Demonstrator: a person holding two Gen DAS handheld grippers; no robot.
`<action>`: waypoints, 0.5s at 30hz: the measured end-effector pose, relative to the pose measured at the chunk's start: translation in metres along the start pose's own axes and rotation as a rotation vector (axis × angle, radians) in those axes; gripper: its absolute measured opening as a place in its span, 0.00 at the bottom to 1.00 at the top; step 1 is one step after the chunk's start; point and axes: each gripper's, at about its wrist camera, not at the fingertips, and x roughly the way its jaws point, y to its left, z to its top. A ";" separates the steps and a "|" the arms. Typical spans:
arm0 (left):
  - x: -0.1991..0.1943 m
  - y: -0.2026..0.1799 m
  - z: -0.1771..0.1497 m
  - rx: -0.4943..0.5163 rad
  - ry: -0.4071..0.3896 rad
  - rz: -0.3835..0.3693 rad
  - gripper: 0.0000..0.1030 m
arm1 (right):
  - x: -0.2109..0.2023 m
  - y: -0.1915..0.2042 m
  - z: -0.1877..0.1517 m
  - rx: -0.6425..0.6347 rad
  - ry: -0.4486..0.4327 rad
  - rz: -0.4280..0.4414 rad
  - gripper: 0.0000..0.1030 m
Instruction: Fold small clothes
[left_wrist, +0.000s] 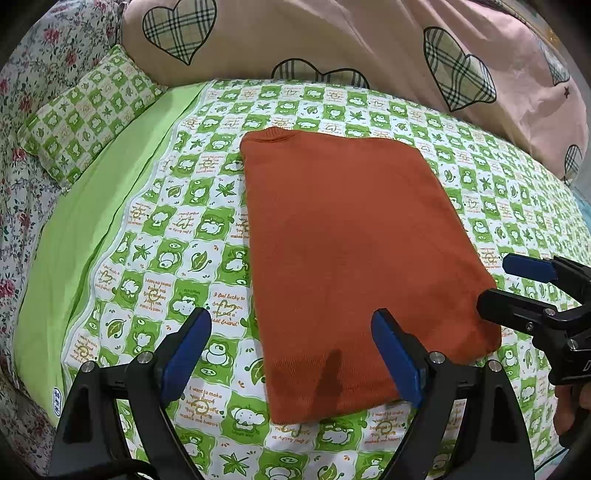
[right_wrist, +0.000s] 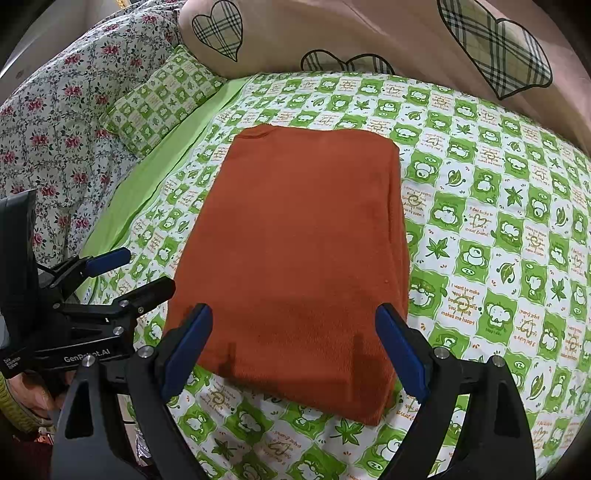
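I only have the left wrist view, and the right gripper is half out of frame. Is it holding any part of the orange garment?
Observer: No. The right gripper is open. Its fingers stand wide apart over the near edge of the orange garment, with nothing pinched between them.
Operator: What does the garment's right side look like from there?
Observer: Several folded layers show stacked along that edge, lying fairly evenly on the green checked sheet.

We see a bed covered by a green-and-white checked cartoon-print sheet (left_wrist: 192, 221); directly on it lie a folded rust-orange knit garment (left_wrist: 354, 258), a matching checked pillow (left_wrist: 88, 110), and a pink heart-patterned quilt (left_wrist: 332, 40).
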 end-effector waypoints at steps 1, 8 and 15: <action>0.000 0.000 0.000 0.000 0.000 -0.001 0.86 | 0.000 0.000 0.000 -0.001 0.000 0.000 0.87; 0.000 -0.001 0.001 0.003 -0.002 0.000 0.87 | 0.001 0.000 0.001 0.003 -0.002 0.000 0.87; 0.001 -0.001 0.001 0.004 -0.001 0.001 0.87 | 0.000 0.001 0.002 0.003 -0.003 0.000 0.87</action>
